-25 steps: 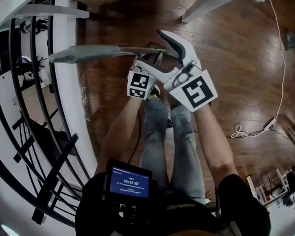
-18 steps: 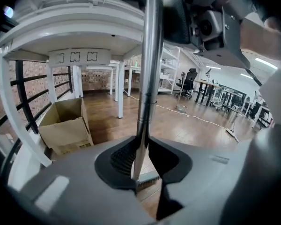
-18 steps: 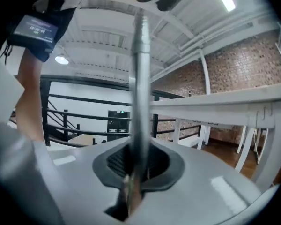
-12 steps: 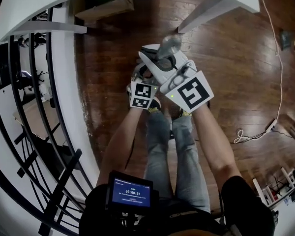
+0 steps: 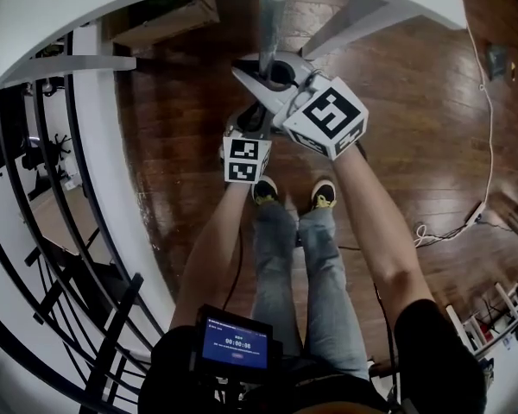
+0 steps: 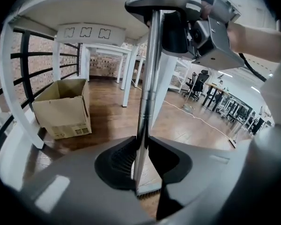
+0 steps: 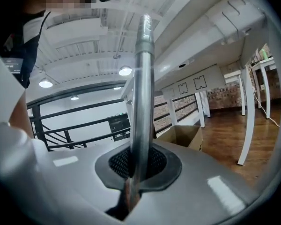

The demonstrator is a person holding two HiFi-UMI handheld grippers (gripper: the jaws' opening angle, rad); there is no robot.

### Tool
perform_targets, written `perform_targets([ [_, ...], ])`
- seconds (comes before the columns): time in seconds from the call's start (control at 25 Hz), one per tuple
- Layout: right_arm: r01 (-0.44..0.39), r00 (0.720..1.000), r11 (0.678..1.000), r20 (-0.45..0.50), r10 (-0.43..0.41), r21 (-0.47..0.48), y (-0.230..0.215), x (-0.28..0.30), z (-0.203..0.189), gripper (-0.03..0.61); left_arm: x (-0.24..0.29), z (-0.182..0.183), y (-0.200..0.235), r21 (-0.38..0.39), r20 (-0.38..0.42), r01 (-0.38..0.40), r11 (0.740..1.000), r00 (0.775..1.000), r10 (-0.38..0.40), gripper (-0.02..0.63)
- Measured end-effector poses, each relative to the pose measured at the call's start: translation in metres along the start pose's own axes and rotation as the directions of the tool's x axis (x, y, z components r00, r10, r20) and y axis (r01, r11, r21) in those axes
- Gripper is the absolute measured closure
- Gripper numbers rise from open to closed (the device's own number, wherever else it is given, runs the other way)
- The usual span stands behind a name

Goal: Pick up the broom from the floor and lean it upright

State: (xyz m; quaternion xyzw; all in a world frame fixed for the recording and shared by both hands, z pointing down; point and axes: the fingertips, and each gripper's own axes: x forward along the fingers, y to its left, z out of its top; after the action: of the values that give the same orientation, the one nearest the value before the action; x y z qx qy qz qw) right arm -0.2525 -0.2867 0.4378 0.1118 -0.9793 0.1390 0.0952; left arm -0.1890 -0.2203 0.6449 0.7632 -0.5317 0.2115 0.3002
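Note:
The broom's metal handle (image 5: 270,7) stands nearly upright and rises toward the head camera. My right gripper (image 5: 272,69) is shut on the handle high up. Just below it my left gripper (image 5: 252,121) is shut on the same handle. In the left gripper view the handle (image 6: 147,78) runs straight up between the jaws of my left gripper (image 6: 141,168). The right gripper (image 6: 182,18) clamps it above, and the pale brush head (image 6: 146,190) shows low down near the floor. In the right gripper view the handle (image 7: 141,93) is pinched in my right gripper (image 7: 136,167).
A cardboard box (image 6: 63,107) sits on the wooden floor under a white table, whose legs (image 5: 363,15) slant ahead. A black railing (image 5: 60,188) curves along the left. A white cable (image 5: 449,227) lies on the floor at right. The person's shoes (image 5: 263,190) are below the grippers.
The handle swung from lying out to the left to standing upright. The right gripper, open before, has closed on it. Both grippers moved forward, toward the table.

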Motion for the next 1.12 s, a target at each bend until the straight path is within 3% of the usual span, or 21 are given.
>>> perform_targets([
  [0.52,0.033,0.999,0.999,0.021,-0.032,-0.012,-0.021,-0.001,-0.002,0.572,0.019,0.016,0.002,0.031,0.032,0.020,0.999,0.999,-0.021,0.517],
  [0.6,0.056,0.998,0.998,0.021,-0.056,-0.010,-0.027,-0.003,-0.003,0.569,0.017,0.025,0.000,0.023,0.068,0.038,0.999,0.997,-0.039,0.484],
  [0.88,0.066,0.997,0.997,0.046,-0.068,0.032,-0.031,-0.013,-0.002,0.482,0.011,0.051,-0.004,0.047,0.146,0.075,0.996,0.986,-0.082,0.446],
  [1.12,0.065,0.997,0.998,0.037,-0.065,0.004,-0.027,-0.014,-0.007,0.432,0.012,0.067,-0.004,0.170,0.166,0.082,0.982,0.980,-0.111,0.418],
])
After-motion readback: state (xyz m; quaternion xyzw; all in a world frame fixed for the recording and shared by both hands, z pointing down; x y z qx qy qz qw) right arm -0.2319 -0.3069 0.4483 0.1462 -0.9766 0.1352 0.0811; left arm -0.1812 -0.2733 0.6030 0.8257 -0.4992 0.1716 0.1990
